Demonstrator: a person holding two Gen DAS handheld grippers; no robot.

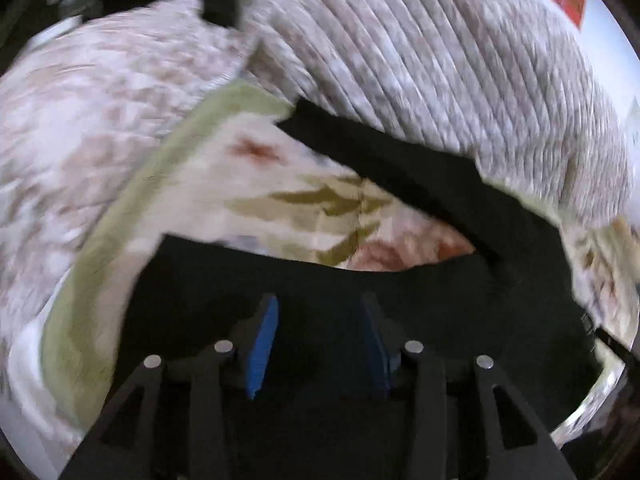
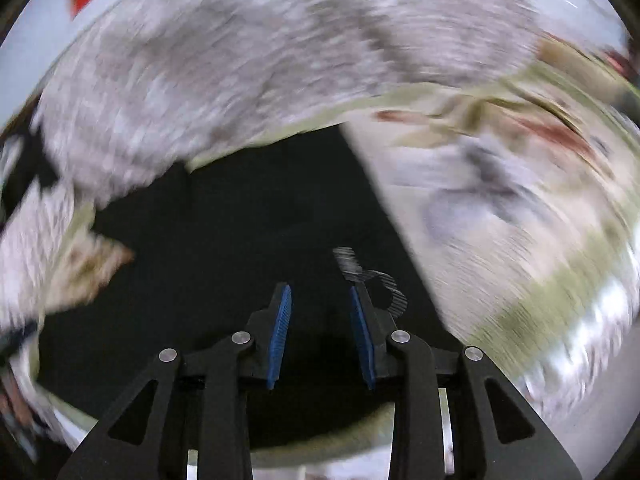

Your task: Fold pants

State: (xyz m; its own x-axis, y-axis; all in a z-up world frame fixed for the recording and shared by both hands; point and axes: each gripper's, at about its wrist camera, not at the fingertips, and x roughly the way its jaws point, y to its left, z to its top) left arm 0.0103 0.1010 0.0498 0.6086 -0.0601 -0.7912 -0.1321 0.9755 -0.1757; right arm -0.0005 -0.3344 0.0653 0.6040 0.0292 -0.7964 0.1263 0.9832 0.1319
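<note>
Both hand-held grippers, left [image 1: 318, 332] and right [image 2: 320, 320], hang released above the black pants [image 2: 240, 220] spread on the floral bedsheet [image 1: 280, 184]; a fold looks just laid, next comes a fresh edge grab.

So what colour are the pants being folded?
Black, plain apart from a small pale striped logo. The pants show best in the right wrist view.
</note>
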